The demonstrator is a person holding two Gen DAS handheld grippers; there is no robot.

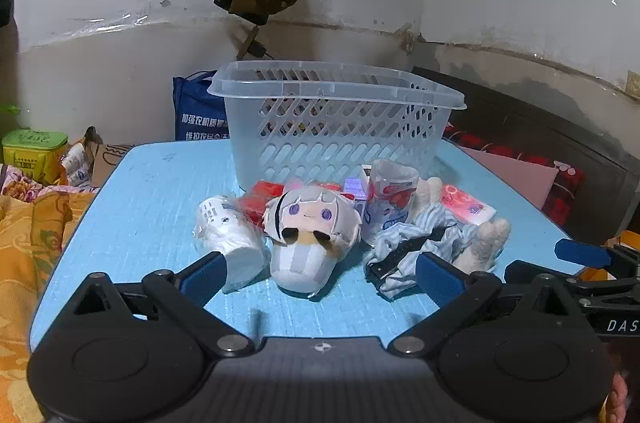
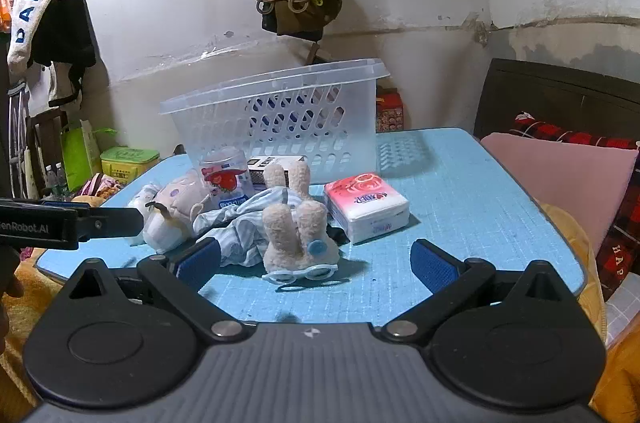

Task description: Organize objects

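A see-through basket [image 1: 336, 127] stands at the twelve o'clock end of the blue table [image 1: 152, 207], with the clutter heaped just in front of it. The left gripper [image 1: 320, 277] hovers with its jaws wide apart and empty; a grey-haired doll [image 1: 308, 235] lies straight ahead at twelve, a white roll [image 1: 230, 235] at ten. The right gripper [image 2: 316, 267] is equally spread and empty, facing a plush rabbit [image 2: 298, 235] at twelve, and a tissue pack [image 2: 366, 205] at one.
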